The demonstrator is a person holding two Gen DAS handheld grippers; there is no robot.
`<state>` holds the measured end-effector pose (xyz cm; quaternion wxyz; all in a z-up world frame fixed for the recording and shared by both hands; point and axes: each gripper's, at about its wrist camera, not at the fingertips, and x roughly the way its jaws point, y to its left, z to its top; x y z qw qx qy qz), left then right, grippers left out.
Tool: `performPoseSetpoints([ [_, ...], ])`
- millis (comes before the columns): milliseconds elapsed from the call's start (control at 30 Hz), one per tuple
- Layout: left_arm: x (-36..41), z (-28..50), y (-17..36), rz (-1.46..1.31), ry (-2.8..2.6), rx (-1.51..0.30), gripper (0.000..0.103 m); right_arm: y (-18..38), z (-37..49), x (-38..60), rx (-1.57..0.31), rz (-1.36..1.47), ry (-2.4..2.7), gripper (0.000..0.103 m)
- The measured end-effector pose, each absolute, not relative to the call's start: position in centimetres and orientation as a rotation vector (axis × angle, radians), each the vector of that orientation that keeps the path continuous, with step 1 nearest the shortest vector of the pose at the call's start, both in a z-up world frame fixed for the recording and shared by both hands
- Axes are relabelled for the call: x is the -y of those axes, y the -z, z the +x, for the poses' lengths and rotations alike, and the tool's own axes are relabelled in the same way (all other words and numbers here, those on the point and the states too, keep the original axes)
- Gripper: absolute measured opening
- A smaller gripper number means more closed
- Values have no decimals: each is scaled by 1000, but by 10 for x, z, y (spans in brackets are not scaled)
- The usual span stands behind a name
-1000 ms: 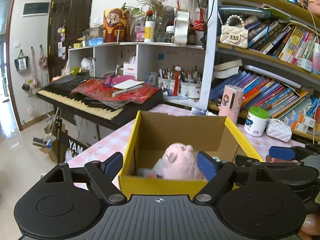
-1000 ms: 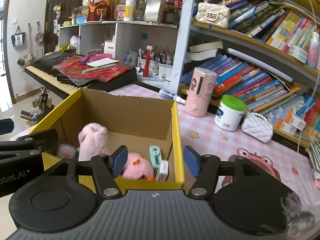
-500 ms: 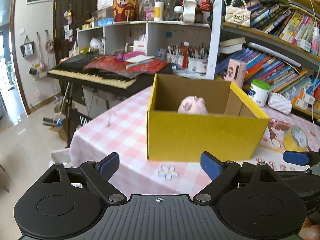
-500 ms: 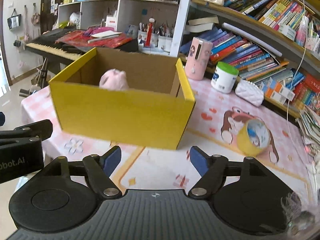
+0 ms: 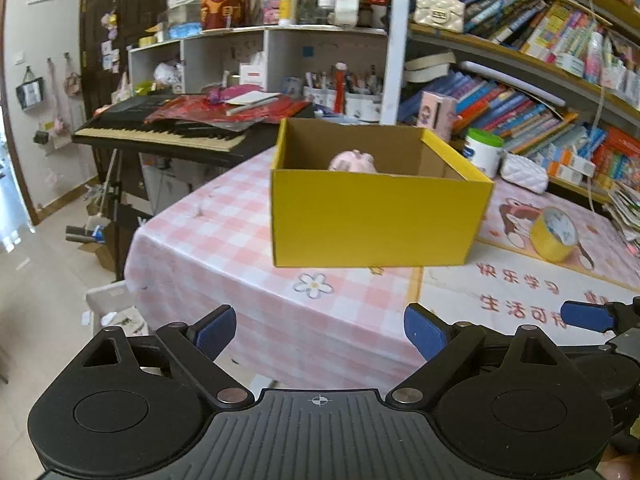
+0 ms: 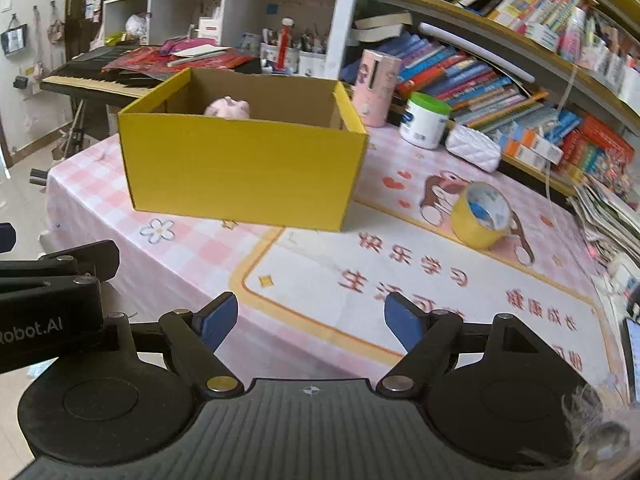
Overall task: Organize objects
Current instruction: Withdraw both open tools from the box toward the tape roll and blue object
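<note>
Both claws, left point(image 5: 318, 330) and right point(image 6: 310, 322), spread wide, holding nothing, short of box point(image 6: 240, 168) on surface point(image 6: 400, 280), toy point(image 6: 228, 108) inside.

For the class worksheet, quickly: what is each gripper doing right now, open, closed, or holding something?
Left gripper: open, holding nothing, short of the yellow box.
Right gripper: open, holding nothing, over the table mat.

A lived-in home room, part study and part playroom. Ahead and to the left stands an electronic keyboard point(image 5: 160, 132) piled with red papers; ahead and to the right, crowded bookshelves point(image 6: 500, 80) hold children's books. Pen cups point(image 5: 344, 96) fill white cubbies, and a pink cartoon tablecloth point(image 6: 400, 272) covers the table.
</note>
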<state>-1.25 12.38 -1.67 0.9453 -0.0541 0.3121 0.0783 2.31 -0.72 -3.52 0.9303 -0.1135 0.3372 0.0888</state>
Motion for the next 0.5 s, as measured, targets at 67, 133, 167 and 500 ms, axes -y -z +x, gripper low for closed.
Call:
performPoseSetpoints([
  [67, -119, -14, 17, -107, -139, -636, 93, 35, 20, 14, -693, -224, -161, 81],
  [133, -113, -12, 17, -99, -114, -638, 93, 35, 18, 21, -695, -215, -136, 81],
  [167, -110, -11, 17, -96, -104, -638, 93, 35, 17, 24, -696, -211, -125, 81],
  [500, -66, 12, 17, -61, 20, -643, 93, 35, 20, 70, -703, -166, 5, 81],
])
